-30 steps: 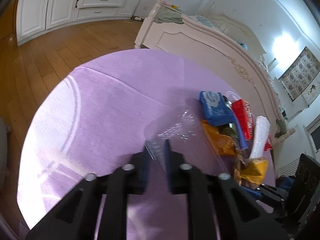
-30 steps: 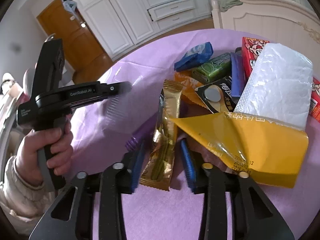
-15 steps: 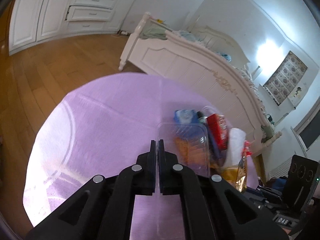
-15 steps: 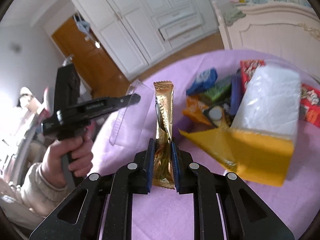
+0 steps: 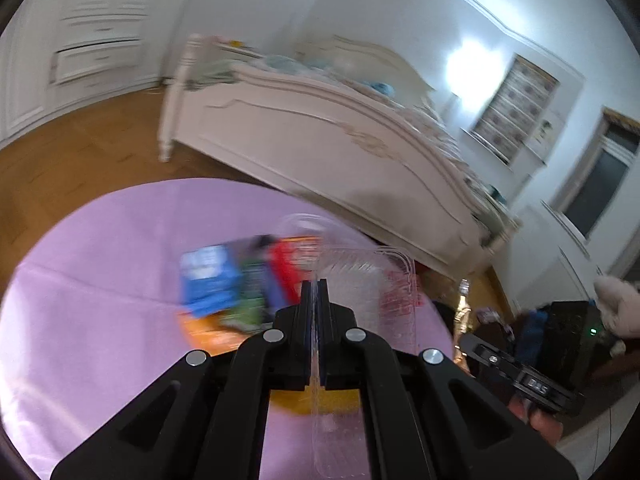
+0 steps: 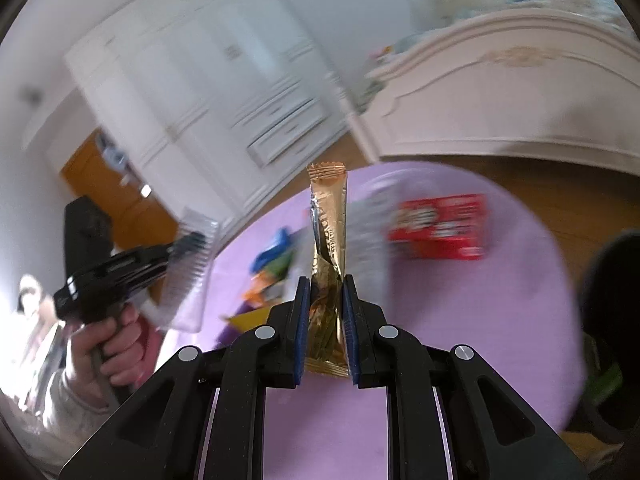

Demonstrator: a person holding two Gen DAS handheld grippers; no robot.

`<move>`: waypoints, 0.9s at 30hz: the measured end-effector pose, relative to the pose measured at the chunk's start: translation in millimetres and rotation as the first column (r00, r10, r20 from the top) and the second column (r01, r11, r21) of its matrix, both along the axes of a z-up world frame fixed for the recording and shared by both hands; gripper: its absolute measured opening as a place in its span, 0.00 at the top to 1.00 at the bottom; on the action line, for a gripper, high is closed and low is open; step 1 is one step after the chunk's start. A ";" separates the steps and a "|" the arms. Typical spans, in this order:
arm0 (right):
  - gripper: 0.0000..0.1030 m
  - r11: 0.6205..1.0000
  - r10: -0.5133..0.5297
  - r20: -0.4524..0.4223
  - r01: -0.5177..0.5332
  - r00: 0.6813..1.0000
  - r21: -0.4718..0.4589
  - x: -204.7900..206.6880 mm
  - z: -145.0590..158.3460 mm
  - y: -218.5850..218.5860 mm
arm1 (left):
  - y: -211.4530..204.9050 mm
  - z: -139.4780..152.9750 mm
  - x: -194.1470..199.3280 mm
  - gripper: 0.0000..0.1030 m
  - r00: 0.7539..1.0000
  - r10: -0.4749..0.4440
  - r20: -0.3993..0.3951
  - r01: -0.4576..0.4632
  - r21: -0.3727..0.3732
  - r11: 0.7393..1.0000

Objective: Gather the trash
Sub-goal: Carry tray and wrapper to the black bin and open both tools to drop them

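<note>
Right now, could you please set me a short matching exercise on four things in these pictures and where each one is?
Things:
1. gold wrapper
2. clear plastic tray
3. red box
4. blue packet

Places:
A. lying on the purple cloth, apart from the pile
B. clamped upright in the right gripper
C. in the pile, at its left edge in the left wrist view
D. pinched in the left gripper

Pairs: 1-B, 2-D, 3-A, 4-C

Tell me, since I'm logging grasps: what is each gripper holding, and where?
Left gripper: clear plastic tray, by its edge. Right gripper: gold wrapper, near its lower end.
</note>
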State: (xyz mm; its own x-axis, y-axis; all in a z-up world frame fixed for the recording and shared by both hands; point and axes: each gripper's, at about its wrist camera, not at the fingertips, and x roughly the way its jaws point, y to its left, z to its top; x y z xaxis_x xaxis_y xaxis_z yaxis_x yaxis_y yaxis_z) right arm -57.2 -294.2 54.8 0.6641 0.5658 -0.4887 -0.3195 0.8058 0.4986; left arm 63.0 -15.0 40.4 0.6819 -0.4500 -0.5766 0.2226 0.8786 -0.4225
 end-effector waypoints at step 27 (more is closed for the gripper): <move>0.83 0.850 -0.499 -0.178 0.519 0.848 0.093 -42.4 -101.5 -225.2 | -309.7 -66.3 56.6 0.97 0.852 -0.512 -0.107 0.518 0.028 0.855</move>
State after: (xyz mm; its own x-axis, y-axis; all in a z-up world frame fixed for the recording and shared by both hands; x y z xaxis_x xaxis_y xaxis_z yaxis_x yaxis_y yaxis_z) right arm -99.5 -519.4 -46.7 0.8059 0.2331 -0.5443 0.1996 0.7585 0.6204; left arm 119.6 -324.7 -25.8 0.3035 -0.6885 -0.6587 0.6120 0.6707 -0.4191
